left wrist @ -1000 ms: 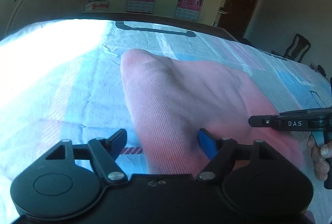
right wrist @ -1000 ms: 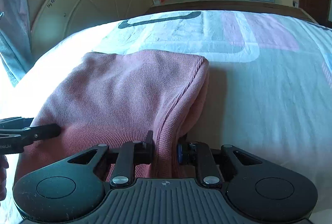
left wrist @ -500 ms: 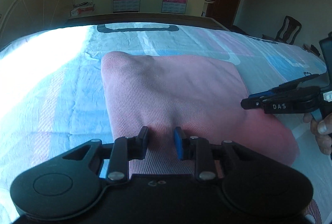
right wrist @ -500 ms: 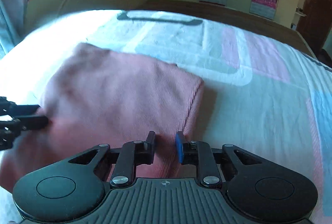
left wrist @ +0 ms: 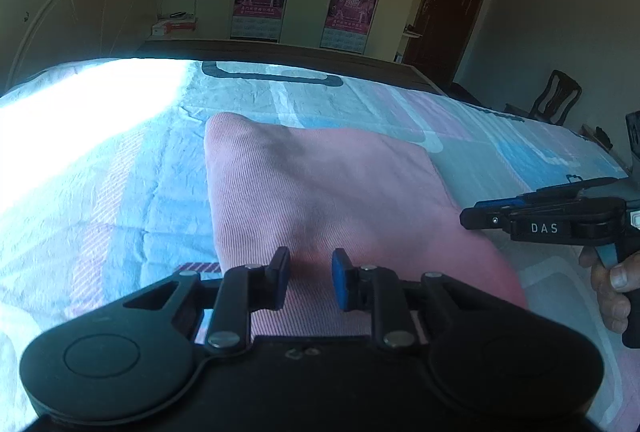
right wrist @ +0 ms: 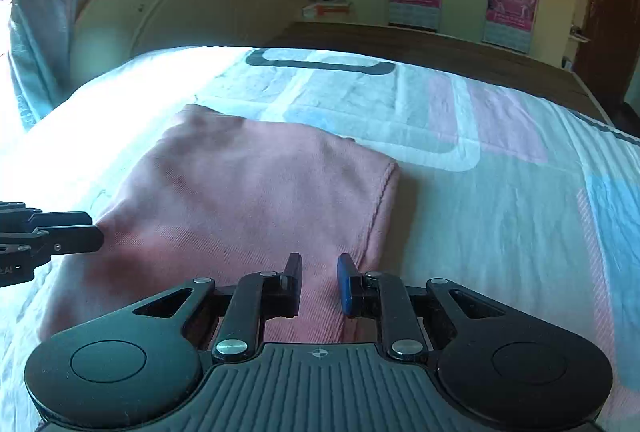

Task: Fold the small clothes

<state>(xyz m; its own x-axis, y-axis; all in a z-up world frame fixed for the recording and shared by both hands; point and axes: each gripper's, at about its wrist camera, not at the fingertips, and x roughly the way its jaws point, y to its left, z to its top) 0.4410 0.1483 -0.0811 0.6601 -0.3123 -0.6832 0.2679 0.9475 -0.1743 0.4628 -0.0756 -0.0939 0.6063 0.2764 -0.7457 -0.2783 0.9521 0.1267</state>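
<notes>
Only the left wrist view shows the person's hand [left wrist: 612, 288] at right, gripping the right gripper's handle; only the right wrist view shows the curtain [right wrist: 36, 32] at upper left. The pink garment [left wrist: 320, 200] lies folded mid-frame on the bed [left wrist: 100, 192]. The left gripper [left wrist: 308, 278], angled downward, has just been closing and pinches the garment's near edge. The right gripper [right wrist: 319, 284], also angled down, is clamped on the near edge.

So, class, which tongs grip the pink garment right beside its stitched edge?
The right tongs: the seam runs by their blue pad. The left tongs, just closed, pinch plain fabric of the pink garment.
</notes>
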